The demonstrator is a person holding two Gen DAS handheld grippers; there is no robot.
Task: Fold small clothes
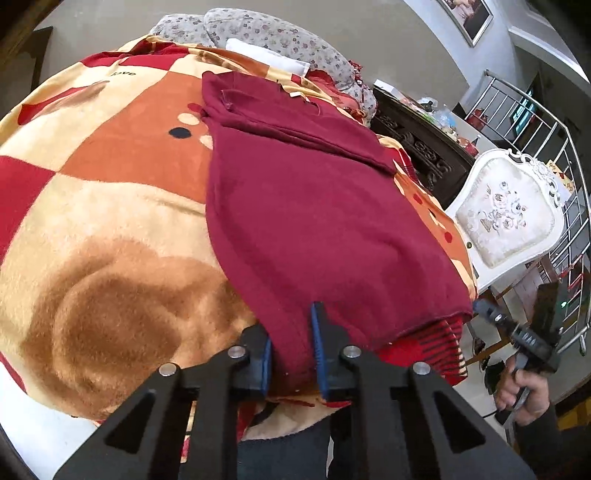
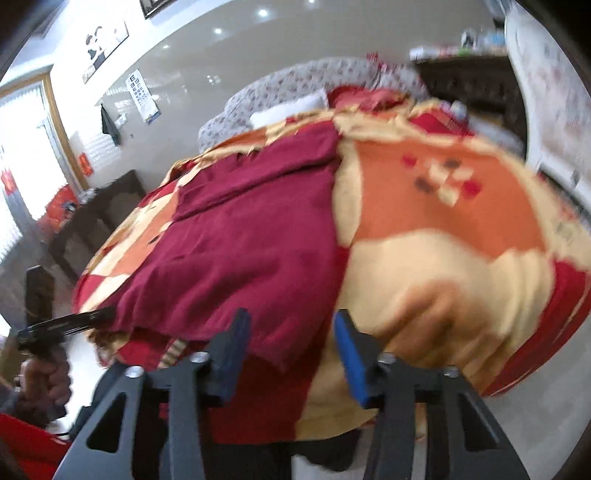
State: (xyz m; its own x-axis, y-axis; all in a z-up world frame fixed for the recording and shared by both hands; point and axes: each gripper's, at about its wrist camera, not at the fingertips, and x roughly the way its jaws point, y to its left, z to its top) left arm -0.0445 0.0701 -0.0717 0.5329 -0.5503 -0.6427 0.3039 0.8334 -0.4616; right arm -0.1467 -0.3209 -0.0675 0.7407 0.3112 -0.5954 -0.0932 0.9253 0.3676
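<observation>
A maroon garment (image 1: 314, 206) lies flat on the checked orange, cream and red blanket (image 1: 110, 221) covering the bed, its far part folded over. My left gripper (image 1: 290, 325) is shut on its near hem, with the fabric bunched between the blue pads. To the right a hand holds my right gripper (image 1: 484, 308) just off the garment's near right corner. The blurred right wrist view shows the right gripper (image 2: 291, 314) open, its pads apart on either side of the garment's (image 2: 240, 229) hanging corner. My left gripper (image 2: 99, 317) sits at the other corner.
Floral pillows (image 1: 258, 33) and a white cloth (image 1: 266, 55) lie at the bed's far end. A dark carved cabinet (image 1: 421, 147), a white upholstered chair (image 1: 509, 214) and a metal railing (image 1: 554, 147) stand to the right of the bed.
</observation>
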